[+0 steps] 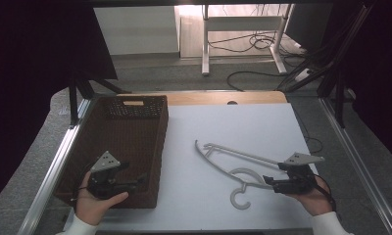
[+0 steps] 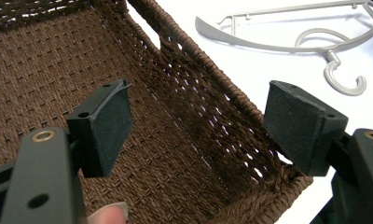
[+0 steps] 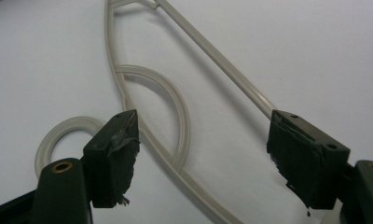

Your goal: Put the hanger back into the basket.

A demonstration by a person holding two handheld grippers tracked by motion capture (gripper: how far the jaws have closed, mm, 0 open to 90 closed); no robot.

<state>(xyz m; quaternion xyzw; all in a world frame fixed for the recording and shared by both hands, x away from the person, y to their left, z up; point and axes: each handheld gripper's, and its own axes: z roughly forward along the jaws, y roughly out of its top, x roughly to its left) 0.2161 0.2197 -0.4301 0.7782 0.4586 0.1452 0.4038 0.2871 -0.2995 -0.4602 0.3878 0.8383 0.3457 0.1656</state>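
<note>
Grey carpeted floor (image 1: 174,73), white desk frame (image 1: 243,24) with tangled cables (image 1: 255,41), dark curtains (image 1: 32,58) either side.

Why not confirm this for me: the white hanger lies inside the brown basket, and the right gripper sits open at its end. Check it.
One thing is wrong. The hanger lies on the white table, to the right of the basket, not inside it; the high view shows this. The rest holds: the right gripper is open around the hanger's end.
</note>
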